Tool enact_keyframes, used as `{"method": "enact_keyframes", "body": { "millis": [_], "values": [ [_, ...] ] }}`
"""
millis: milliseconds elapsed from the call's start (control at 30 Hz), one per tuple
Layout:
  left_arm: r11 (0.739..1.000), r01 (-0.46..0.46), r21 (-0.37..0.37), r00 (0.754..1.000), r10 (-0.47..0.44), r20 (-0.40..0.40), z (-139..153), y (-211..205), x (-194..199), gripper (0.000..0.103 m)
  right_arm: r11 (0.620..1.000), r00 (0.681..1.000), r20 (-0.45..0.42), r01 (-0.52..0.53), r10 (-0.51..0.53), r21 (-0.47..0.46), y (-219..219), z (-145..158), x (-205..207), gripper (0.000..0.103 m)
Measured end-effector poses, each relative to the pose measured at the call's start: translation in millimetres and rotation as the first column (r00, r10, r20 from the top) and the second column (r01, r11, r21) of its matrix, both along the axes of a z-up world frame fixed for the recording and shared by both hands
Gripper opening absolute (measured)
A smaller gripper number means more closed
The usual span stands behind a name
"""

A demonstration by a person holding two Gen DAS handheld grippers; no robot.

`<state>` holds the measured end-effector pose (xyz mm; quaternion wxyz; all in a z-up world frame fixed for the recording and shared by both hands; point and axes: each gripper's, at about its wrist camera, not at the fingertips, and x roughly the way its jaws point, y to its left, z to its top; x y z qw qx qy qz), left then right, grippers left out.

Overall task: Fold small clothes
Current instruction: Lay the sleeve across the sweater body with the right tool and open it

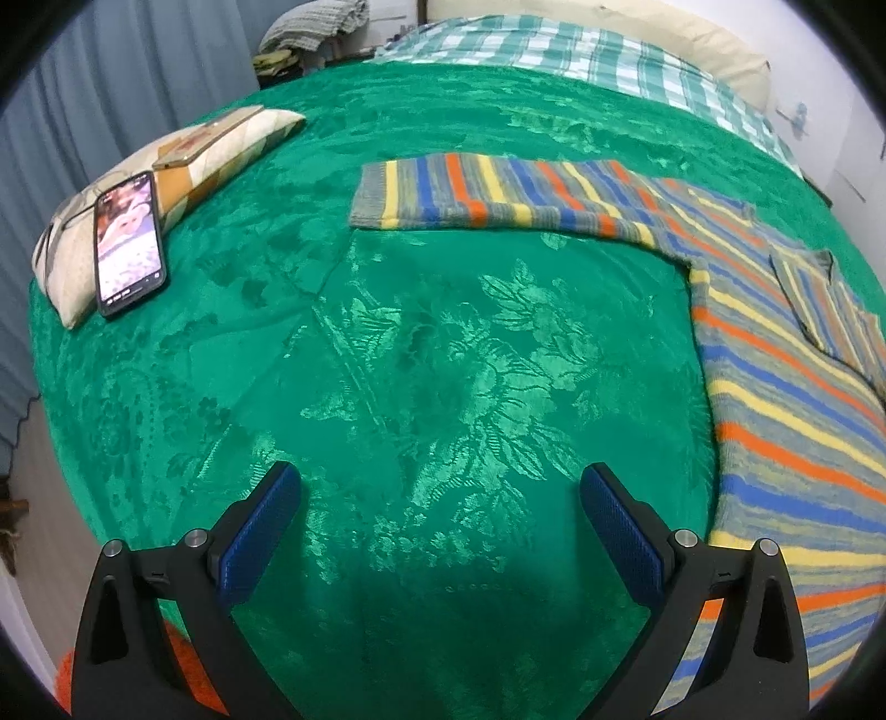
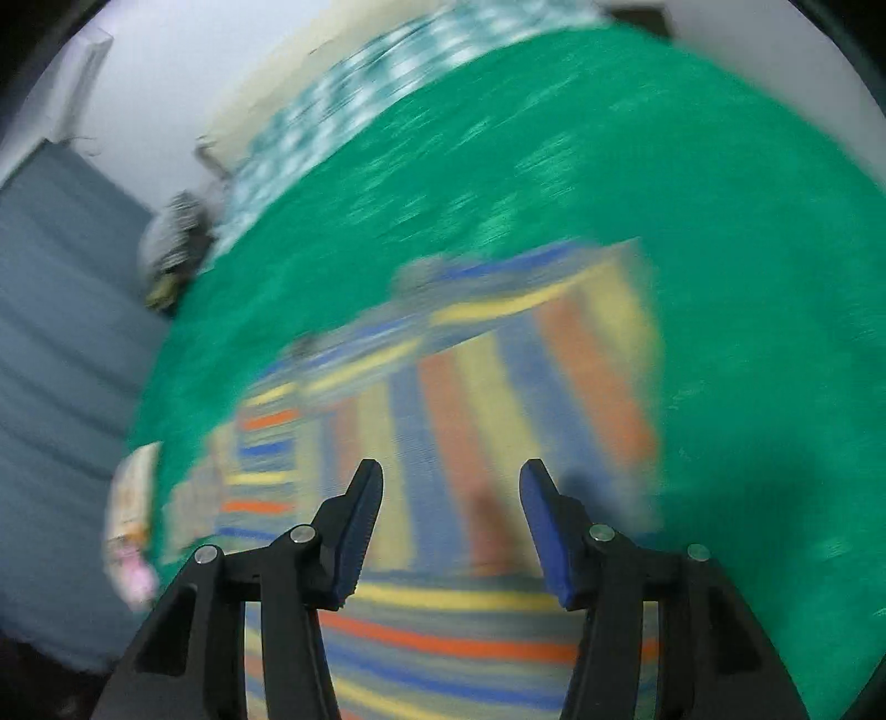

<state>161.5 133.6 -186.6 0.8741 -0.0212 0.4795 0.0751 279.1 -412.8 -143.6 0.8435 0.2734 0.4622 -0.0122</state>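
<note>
A small striped knit sweater (image 1: 786,399) in grey, blue, orange and yellow lies flat on the green bedspread (image 1: 432,354). One sleeve (image 1: 487,194) stretches out to the left. My left gripper (image 1: 440,487) is open and empty, over bare bedspread left of the sweater body. In the right wrist view, which is motion-blurred, the sweater (image 2: 476,399) lies right under my right gripper (image 2: 451,484), which is open and empty above it.
A phone (image 1: 130,241) with a lit screen lies on a patchwork pillow (image 1: 166,183) at the left. A second phone (image 1: 207,138) rests further back on it. A checked green blanket (image 1: 581,50) and a cream pillow (image 1: 664,33) lie at the far end. Grey curtains hang left.
</note>
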Motion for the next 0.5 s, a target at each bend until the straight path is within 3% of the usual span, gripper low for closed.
{"method": "enact_keyframes", "body": {
  "millis": [133, 233, 267, 300, 333, 400, 500],
  "values": [
    [0.999, 0.021, 0.039, 1.000, -0.020, -0.009, -3.9, -8.5, 2.7, 0.101, 0.994, 0.999, -0.038, -0.017, 0.013, -0.112, -21.9, -0.3, 10.9, 0.052],
    [0.998, 0.032, 0.062, 0.999, -0.031, -0.024, -8.6, -14.4, 4.6, 0.101, 0.979, 0.989, -0.141, -0.073, 0.046, -0.191, -22.4, -16.3, 31.7, 0.052],
    [0.997, 0.034, 0.067, 0.999, -0.032, -0.023, -8.8, -15.3, 4.3, 0.101, 0.975, 0.985, -0.167, -0.086, 0.052, -0.205, -22.5, -25.3, 38.2, 0.039],
    [0.996, 0.036, 0.076, 0.999, -0.034, -0.019, -8.8, -16.3, 2.9, 0.101, 0.972, 0.981, -0.183, -0.106, 0.068, -0.209, -23.1, -34.0, 42.8, 0.018],
    [0.996, 0.037, 0.082, 0.999, -0.036, -0.017, -8.5, -16.5, 2.0, 0.101, 0.962, 0.978, -0.199, -0.119, 0.070, -0.246, -23.8, -37.8, 45.0, 0.004],
    [0.996, 0.038, 0.082, 0.999, -0.036, -0.016, -8.1, -16.1, 1.0, 0.101, 0.949, 0.983, -0.183, -0.078, 0.022, -0.305, -36.0, -37.8, 39.2, 0.003],
    [0.997, 0.034, 0.071, 0.999, -0.033, -0.020, -8.7, -13.9, 3.8, 0.101, 0.960, 0.981, -0.189, -0.004, -0.051, -0.281, -56.8, -43.0, 34.5, 0.004]
  ]
}}
